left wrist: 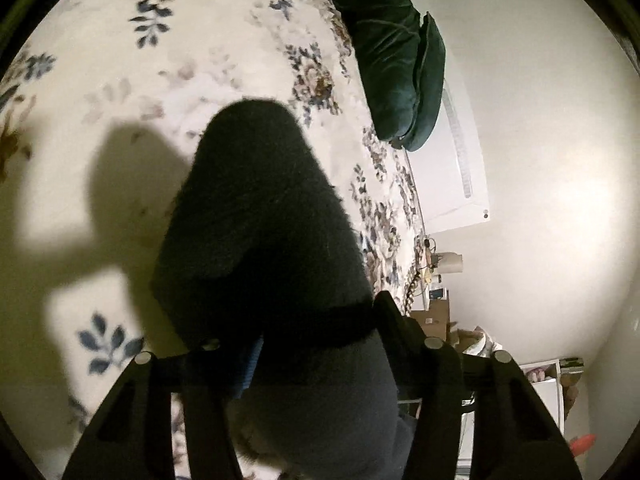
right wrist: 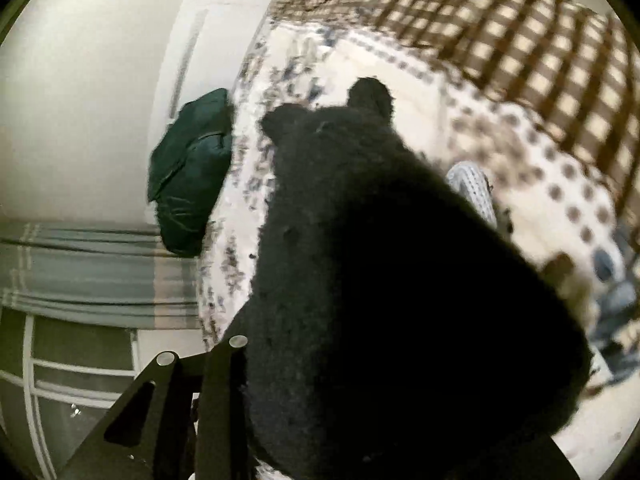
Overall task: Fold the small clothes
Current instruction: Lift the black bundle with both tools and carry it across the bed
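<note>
A fuzzy black garment (left wrist: pixel 260 220) is being held up over the flowery bed (left wrist: pixel 120 60) by the half-closed left gripper (left wrist: pixel 316 344) and right gripper (right wrist: pixel 320 360), its loose end hanging toward twelve o'clock, and it probably needs laying flat next.

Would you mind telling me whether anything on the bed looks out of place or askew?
Nothing looks damaged or spilled. The dark fuzzy garment hangs bunched from both sets of jaws rather than lying flat. A small grey knitted item lies loose on the floral bedspread, and a dark green cushion sits at the bed's edge.
</note>
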### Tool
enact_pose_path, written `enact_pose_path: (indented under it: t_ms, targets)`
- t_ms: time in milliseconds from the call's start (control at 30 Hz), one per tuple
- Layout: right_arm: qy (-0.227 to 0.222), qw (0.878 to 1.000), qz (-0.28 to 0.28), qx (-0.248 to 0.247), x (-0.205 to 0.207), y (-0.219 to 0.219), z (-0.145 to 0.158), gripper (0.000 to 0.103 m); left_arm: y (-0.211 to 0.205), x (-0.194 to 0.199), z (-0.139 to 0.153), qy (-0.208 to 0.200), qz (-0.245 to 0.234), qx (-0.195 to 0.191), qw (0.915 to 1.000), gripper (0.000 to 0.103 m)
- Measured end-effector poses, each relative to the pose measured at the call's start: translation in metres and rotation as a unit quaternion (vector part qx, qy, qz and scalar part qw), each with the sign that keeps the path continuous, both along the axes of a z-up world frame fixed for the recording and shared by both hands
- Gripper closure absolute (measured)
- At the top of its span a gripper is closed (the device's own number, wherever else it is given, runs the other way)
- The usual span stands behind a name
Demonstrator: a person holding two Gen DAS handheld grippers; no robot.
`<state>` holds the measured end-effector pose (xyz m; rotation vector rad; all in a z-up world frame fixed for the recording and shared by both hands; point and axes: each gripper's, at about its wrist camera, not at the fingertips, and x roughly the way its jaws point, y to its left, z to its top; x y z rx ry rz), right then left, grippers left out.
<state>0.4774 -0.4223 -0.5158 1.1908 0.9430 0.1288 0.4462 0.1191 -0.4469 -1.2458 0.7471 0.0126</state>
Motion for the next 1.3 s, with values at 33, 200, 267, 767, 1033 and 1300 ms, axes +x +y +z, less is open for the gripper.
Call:
enact_pose_path:
  t_ms: [33, 200, 267, 767, 1033, 1300]
  targets:
    - [-0.007, 1.0, 0.0, 0.003, 0.006, 0.0, 0.002, 0.069, -0.001, 0.008, 0.001, -0.004, -0.004, -0.003, 1.0, 0.054]
    - [0.001, 0.999, 0.03, -0.01, 0.0, -0.009, -0.018, 0.069, 0.002, 0.001, -0.016, 0.035, -0.043, 0.01, 0.9984, 0.054]
    - [0.031, 0.999, 0.041, -0.01, -0.019, -0.012, -0.035, 0.069, 0.003, -0.023, -0.033, 0.07, -0.047, 0.006, 0.9965, 0.054]
    - [0.093, 0.995, 0.002, 0.035, -0.063, 0.003, -0.11, 0.0, 0.015, -0.061, -0.091, 0.073, -0.045, -0.063, 0.9943, 0.008]
    - [0.165, 0.985, -0.044, 0.037, -0.045, 0.008, -0.126, 0.0, 0.004, -0.041, -0.105, 0.142, -0.035, -0.03, 0.9887, 0.002]
    - [0.131, 0.989, -0.063, -0.002, -0.037, 0.015, -0.094, 0.061, 0.001, -0.064, -0.077, 0.083, -0.04, -0.016, 0.9956, 0.058]
